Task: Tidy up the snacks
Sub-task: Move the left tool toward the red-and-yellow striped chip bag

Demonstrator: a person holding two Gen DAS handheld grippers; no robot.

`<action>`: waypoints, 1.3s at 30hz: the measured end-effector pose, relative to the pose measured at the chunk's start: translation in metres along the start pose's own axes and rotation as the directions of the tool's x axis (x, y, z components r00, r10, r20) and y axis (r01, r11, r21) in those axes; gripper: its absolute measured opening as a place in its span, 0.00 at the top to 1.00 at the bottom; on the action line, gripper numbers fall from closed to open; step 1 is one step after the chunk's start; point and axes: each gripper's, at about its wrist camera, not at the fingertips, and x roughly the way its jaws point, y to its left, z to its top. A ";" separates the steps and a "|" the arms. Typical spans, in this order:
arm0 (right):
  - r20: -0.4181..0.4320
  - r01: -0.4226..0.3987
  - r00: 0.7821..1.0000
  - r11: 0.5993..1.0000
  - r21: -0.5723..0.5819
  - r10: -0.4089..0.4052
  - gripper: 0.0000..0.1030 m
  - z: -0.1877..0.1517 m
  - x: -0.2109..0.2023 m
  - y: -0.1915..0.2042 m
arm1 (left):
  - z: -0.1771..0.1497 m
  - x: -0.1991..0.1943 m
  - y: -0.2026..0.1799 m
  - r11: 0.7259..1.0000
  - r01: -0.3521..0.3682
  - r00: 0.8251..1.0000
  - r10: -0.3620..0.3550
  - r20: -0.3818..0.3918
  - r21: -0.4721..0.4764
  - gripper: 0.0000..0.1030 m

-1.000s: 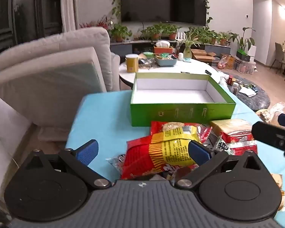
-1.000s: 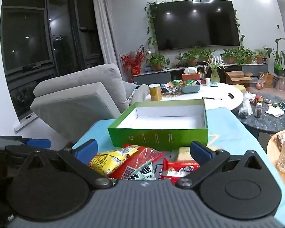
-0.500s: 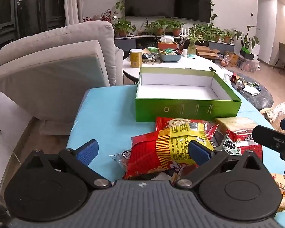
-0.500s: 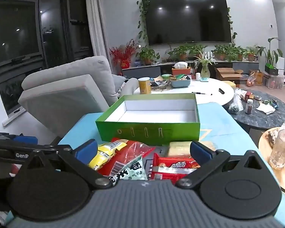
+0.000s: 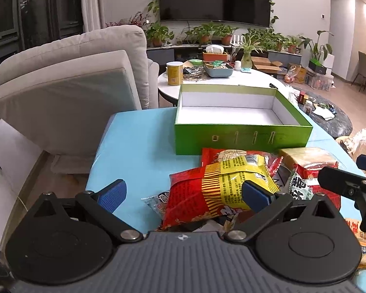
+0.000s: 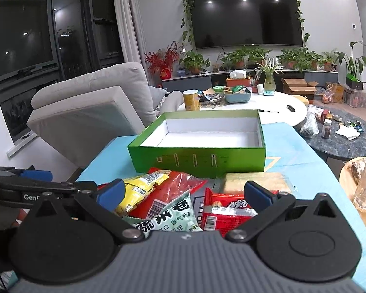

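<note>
Living room, night. Dark windows (image 6: 24, 41) ran along the left wall, with a pale curtain (image 6: 127, 22) beside them. A wall-mounted TV (image 6: 246, 15), switched off and framed by trailing vines, reflected ceiling spotlights. Below it a low cabinet (image 6: 190, 83) carried a row of potted plants (image 6: 241, 55). A grey recliner armchair (image 6: 92, 107) stood left of the light-blue desk (image 5: 134, 141). Behind were a cluttered white round table (image 6: 280, 112) and a dark marble-look round table (image 6: 344, 141). Cardboard boxes (image 6: 297, 85) sat on the wood floor (image 5: 349, 102).
</note>
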 end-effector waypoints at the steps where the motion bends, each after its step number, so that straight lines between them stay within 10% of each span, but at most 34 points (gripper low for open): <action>1: -0.001 0.001 1.000 1.000 0.001 -0.001 0.16 0.000 0.000 0.000 | 0.000 0.000 -0.001 1.000 0.004 1.000 -0.004 0.000 0.003 0.02; 39: -0.029 0.013 1.000 1.000 0.025 -0.012 0.16 -0.004 0.005 -0.001 | -0.006 0.010 -0.006 0.999 0.027 0.999 -0.025 -0.042 0.041 0.02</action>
